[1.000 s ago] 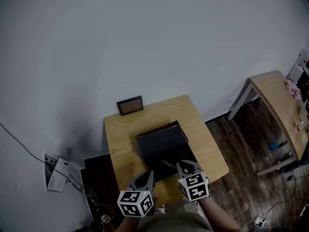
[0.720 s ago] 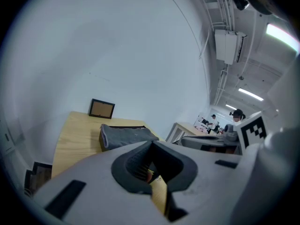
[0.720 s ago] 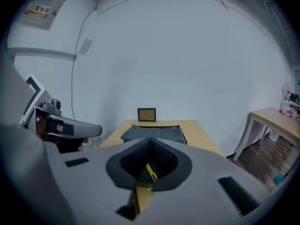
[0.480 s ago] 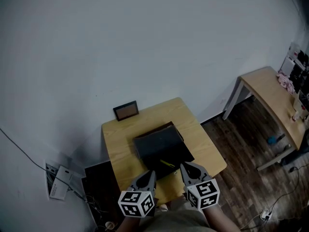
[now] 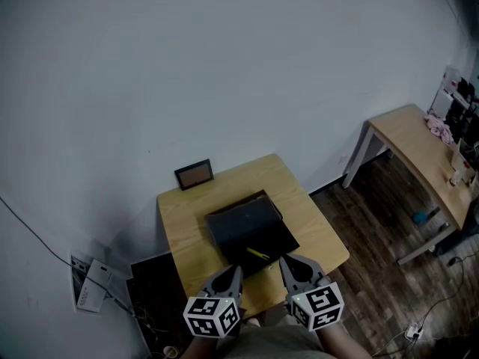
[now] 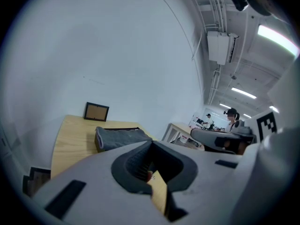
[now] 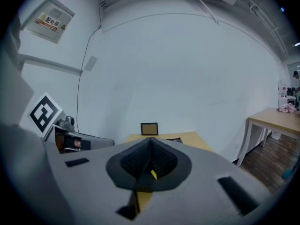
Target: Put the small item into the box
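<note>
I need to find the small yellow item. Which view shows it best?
The head view: the yellow item is seen whole from above, against the dark box. The right gripper view shows only a yellow sliver, likely it; the left gripper view does not show it.

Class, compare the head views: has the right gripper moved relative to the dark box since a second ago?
Yes. The right gripper has drawn back from the dark box toward the table's near edge, slightly rightward.
</note>
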The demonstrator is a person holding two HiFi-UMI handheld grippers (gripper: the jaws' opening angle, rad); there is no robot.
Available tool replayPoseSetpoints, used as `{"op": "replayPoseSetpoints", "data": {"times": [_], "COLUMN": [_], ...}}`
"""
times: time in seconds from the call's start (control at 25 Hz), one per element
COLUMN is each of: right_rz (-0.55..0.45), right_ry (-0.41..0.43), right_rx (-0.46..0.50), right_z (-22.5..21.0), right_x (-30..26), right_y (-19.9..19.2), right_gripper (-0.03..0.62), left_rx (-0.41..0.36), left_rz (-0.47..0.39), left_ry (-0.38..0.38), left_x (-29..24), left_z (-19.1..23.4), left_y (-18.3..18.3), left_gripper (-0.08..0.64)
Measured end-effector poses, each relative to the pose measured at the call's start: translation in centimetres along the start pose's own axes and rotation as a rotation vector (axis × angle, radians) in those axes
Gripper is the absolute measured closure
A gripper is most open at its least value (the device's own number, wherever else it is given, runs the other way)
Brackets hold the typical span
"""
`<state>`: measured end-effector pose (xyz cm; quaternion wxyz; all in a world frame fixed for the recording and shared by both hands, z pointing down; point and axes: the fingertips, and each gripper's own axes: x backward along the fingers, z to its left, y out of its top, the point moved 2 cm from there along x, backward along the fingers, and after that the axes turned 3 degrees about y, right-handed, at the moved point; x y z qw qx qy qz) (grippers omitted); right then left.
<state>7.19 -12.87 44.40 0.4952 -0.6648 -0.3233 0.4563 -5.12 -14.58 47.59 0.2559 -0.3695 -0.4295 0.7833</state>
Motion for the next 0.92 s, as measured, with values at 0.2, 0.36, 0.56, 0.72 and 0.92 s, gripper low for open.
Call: {"op": "replayPoseSetpoints", "data": {"times": [0.2, 0.36, 0.56, 0.72, 0.92], "right_rz": [-0.007, -0.006, -0.005, -0.019, -0.007], "right_ry": [0.004, 0.012, 0.021, 0.031, 0.036], "right_rx": [-0.004, -0.006, -0.017, -0.021, -0.01], "right_z": [0.0, -0.1, -0.2, -0.2, -0.2], "right_x": [-0.1, -0.4, -0.7, -0.9, -1.2], "right_y": [0.2, 0.3, 0.3, 0.6, 0.4], "right_gripper": [0.592, 0.592, 0.592, 0.592, 0.592], "left_rx": [0.005, 0.009, 0.018, 0.02, 0.025], "left_rz": [-0.001, -0.001, 0.002, 0.003, 0.003], "left_ry": [0.007, 0.015, 0.024, 0.025, 0.024], "left_x": [0.2, 0.3, 0.2, 0.0, -0.2], "left_z": [0.1, 0.3, 0.6, 0.7, 0.7], "left_y": [-0.1, -0.1, -0.2, -0.2, -0.1], "left_gripper": [0.557, 0.557, 0.557, 0.557, 0.557]}}
